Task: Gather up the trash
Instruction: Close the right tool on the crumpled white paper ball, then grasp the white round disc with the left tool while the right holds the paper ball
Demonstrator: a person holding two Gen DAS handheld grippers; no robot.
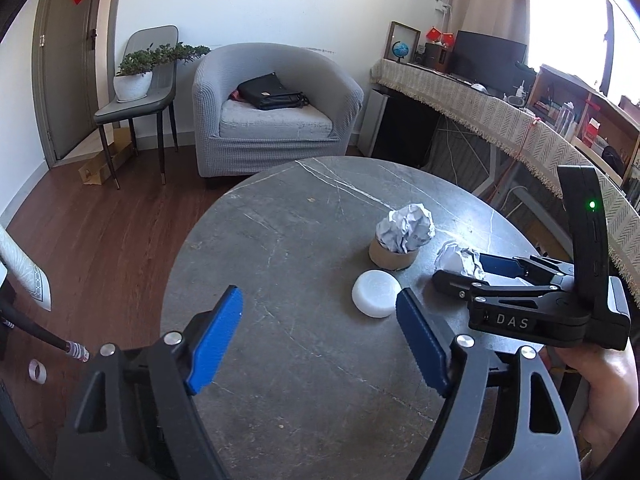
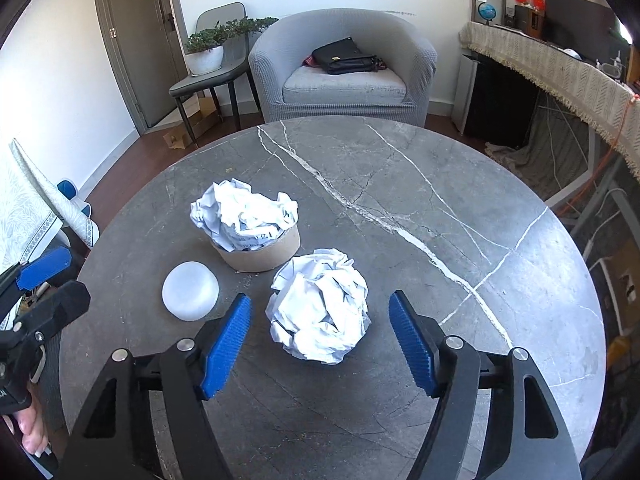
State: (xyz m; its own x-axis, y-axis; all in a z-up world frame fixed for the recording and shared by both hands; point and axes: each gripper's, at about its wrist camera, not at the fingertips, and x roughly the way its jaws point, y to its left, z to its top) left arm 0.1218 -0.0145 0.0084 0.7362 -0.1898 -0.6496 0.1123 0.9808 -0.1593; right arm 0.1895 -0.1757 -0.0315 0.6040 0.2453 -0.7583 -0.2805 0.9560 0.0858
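The right gripper [image 2: 320,340] has its jaws apart around a crumpled paper ball [image 2: 320,308] on the table [image 2: 440,220], the blue pads clear of it on both sides. The left gripper [image 1: 320,336] hangs with jaws wide and empty, a white round lid [image 1: 376,293] just beyond them. Behind stands a cardboard cup [image 2: 260,254] stuffed with more crumpled paper [image 2: 244,216].

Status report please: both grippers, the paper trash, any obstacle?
Left gripper open, empty. Right gripper open around loose paper ball, pads clear. White lid beside, not blocking.
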